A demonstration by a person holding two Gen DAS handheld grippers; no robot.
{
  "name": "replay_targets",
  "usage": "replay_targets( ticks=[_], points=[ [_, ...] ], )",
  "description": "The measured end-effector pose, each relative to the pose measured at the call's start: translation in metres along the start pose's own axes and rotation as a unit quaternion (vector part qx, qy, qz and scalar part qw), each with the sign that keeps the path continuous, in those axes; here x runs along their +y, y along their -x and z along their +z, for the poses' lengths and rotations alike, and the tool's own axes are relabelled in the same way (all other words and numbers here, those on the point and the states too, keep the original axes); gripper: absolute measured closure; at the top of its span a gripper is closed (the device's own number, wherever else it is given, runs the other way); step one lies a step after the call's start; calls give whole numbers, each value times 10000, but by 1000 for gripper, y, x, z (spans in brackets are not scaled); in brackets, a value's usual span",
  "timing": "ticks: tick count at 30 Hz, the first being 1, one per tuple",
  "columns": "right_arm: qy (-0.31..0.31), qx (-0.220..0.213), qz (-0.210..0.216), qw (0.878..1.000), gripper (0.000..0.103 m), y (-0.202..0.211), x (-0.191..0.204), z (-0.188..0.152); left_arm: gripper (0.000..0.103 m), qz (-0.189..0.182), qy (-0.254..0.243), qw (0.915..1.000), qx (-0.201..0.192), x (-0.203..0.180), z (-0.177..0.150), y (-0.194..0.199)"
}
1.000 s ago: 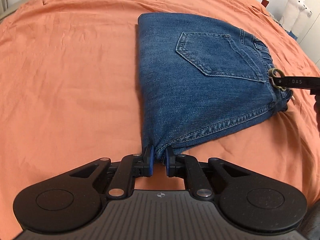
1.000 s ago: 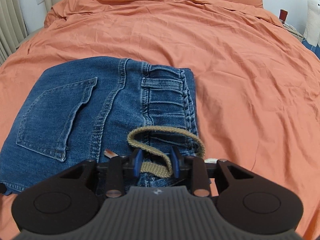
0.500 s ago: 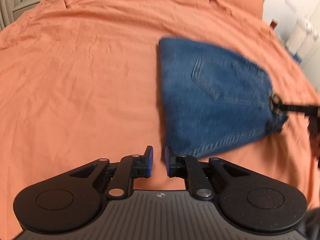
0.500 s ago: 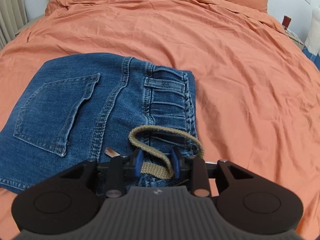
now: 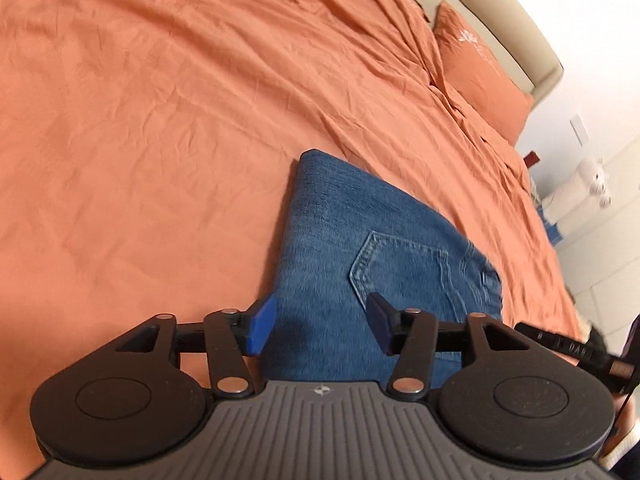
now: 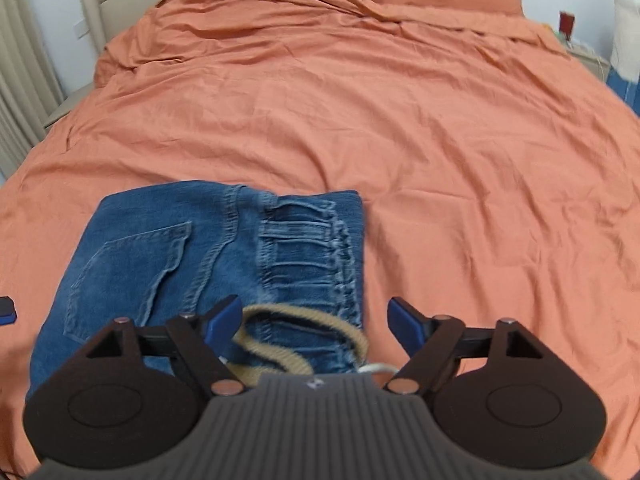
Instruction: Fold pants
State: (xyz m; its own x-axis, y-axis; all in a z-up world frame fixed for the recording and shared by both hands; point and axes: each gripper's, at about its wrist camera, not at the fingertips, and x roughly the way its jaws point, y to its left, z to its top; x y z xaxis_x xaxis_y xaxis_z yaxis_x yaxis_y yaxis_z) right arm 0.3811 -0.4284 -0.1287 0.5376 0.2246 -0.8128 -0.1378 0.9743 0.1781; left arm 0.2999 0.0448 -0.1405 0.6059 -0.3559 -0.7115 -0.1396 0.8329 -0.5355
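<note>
both releasing: left gripper (image 5: 320,326) & right gripper (image 6: 314,320) jaws opening, empty, over folded jeans (image 6: 208,264); lifting straight up w/o snagging drawcord (image 6: 296,322).

L gripper (image 5: 320,330) let go of jeans (image 5: 360,248) corner, pulled back, jaws opening. R gripper (image 6: 316,322) freed the tan cord (image 6: 280,354), jaws opening wide, nothing pinched now.

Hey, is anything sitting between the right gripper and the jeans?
Nothing visible. The right gripper, jaws opening, is just above the folded jeans; only their own tan drawstring loops between the pads, unpinched.
</note>
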Motion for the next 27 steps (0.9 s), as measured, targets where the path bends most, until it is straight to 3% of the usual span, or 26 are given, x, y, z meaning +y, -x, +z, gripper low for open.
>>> replay_targets(
  ticks=[4,8,19,22,27],
  points=[
    [-262,275,191,9991,23,-24,-12,7,40,-61,497,9985,226,18,11,-26],
    [-657,522,536,9950,23,-48,-24,10,40,-361,896,9944,438,32,15,-50],
    [-1793,897,1517,9679,23,-98,-56,4,43,-882,1325,9852,637,57,16,-90],
    [-1722,827,1555,9692,30,-100,-53,4,52,-849,1218,9869,639,55,18,-92],
    [-1685,753,1696,9681,56,-93,-52,6,70,-695,1070,9899,614,45,21,-92]
  ],
)
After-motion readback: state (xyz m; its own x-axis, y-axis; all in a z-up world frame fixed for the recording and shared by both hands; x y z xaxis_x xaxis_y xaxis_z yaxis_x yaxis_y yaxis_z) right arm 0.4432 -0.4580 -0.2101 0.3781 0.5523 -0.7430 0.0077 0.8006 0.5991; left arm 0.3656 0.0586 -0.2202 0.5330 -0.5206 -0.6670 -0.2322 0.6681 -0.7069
